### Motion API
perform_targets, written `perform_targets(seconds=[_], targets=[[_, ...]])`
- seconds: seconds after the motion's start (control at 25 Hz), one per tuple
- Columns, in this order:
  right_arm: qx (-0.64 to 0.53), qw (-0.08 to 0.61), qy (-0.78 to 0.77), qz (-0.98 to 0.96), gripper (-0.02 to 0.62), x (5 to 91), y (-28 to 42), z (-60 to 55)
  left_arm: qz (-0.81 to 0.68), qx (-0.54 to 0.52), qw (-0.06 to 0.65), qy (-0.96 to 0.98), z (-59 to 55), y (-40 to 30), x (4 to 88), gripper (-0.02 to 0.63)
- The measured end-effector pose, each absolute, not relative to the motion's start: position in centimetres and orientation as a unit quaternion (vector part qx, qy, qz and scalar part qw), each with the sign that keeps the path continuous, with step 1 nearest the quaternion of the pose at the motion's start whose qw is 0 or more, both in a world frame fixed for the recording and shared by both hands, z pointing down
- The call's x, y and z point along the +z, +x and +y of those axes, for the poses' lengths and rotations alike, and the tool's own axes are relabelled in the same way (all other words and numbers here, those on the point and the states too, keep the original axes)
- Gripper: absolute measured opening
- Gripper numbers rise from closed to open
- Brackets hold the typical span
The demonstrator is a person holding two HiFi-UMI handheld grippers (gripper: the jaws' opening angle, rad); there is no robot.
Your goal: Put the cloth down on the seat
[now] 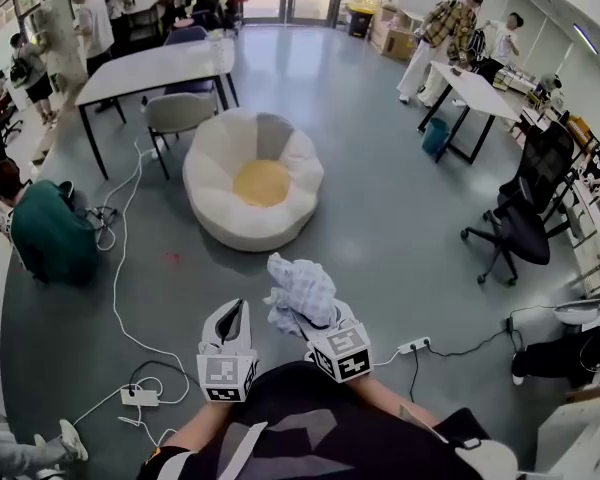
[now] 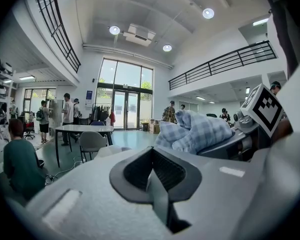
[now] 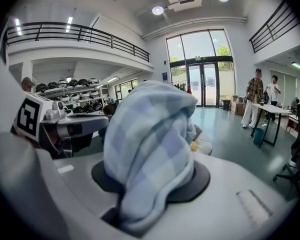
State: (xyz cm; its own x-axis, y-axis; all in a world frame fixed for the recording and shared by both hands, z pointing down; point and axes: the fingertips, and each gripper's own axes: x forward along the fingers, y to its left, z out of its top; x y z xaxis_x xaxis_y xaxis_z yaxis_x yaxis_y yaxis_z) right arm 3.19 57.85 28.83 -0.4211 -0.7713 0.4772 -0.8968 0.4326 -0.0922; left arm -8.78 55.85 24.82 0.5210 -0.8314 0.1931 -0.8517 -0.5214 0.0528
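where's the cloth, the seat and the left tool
cloth [image 1: 302, 290], head view, middle of the bunch
seat [image 1: 261, 181], head view, its yellow centre
left tool [image 1: 235, 310], head view, at its fingertips

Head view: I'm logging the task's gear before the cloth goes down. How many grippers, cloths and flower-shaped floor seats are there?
Grippers: 2, the left gripper and the right gripper
Checked cloth: 1, clamped in the right gripper
Flower-shaped floor seat: 1
Total: 4
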Motion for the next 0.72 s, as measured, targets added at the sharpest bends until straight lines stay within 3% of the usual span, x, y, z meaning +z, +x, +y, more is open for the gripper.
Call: perform_targets(seconds=[0.72], targets=[[0.169,0.18,0.525,-0.815,0.186,27.4,0.7,58.5,-0.48,0.06,0.069,0.873,56.7,-12.2,22.9,-0.002]])
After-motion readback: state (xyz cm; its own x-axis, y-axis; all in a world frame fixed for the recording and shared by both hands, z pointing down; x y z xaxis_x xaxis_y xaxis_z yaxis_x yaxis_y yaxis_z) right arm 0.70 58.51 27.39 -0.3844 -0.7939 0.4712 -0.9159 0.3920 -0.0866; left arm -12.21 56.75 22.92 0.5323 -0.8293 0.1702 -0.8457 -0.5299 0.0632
